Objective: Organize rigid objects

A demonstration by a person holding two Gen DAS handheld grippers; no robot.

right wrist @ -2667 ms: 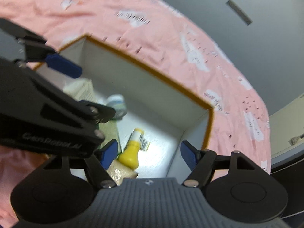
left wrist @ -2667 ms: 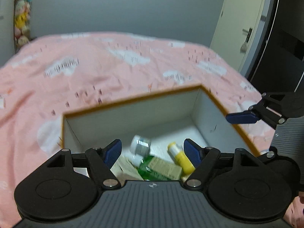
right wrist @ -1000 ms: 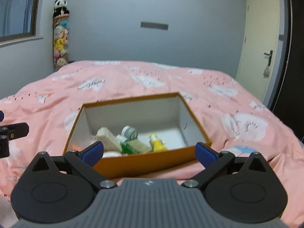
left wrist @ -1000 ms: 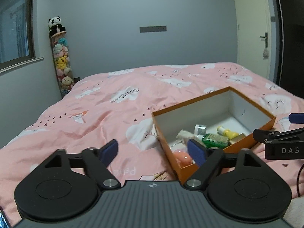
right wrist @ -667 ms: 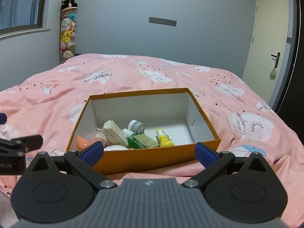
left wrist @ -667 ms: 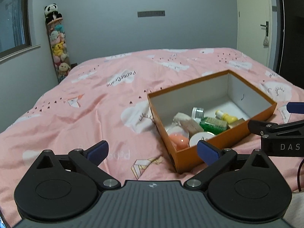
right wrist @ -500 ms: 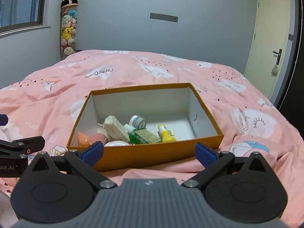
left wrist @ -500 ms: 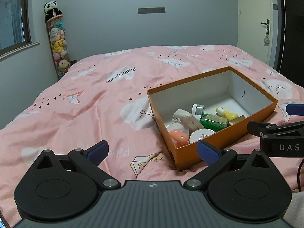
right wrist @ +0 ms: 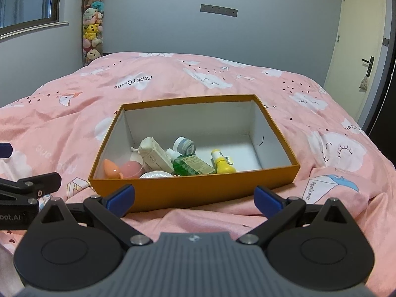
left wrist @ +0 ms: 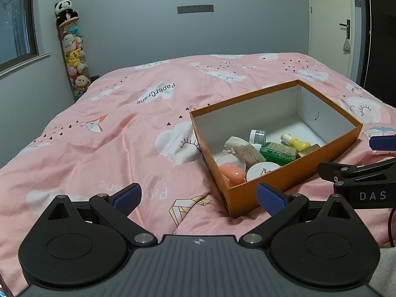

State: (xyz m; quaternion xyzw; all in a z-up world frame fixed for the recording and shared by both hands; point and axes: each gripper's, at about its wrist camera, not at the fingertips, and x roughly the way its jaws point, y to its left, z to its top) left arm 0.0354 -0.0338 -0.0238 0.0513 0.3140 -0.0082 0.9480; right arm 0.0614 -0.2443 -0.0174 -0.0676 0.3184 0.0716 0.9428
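An orange box (right wrist: pixel 198 190) with a white inside sits on the pink bed; it also shows in the left wrist view (left wrist: pixel 292 173). In it lie a yellow bottle (right wrist: pixel 222 163), a green bottle (right wrist: pixel 193 165), a cream box (right wrist: pixel 156 157), a small jar (right wrist: pixel 184 144), a pink egg shape (right wrist: pixel 112 169) and a white round compact (right wrist: pixel 156 174). My left gripper (left wrist: pixel 198 196) is open and empty, in front and left of the box. My right gripper (right wrist: pixel 194 198) is open and empty, just in front of the box's near wall.
The pink duvet (left wrist: pixel 111 128) with cloud prints covers the whole bed. A tall tube of plush toys (left wrist: pixel 71 54) stands by the far left wall. A door (right wrist: pixel 361 49) is at the far right. A window (right wrist: pixel 29 2) is on the left wall.
Both grippers have pulled back and up from inside the box to in front of it. Both have opened wider. The items stay in the box.
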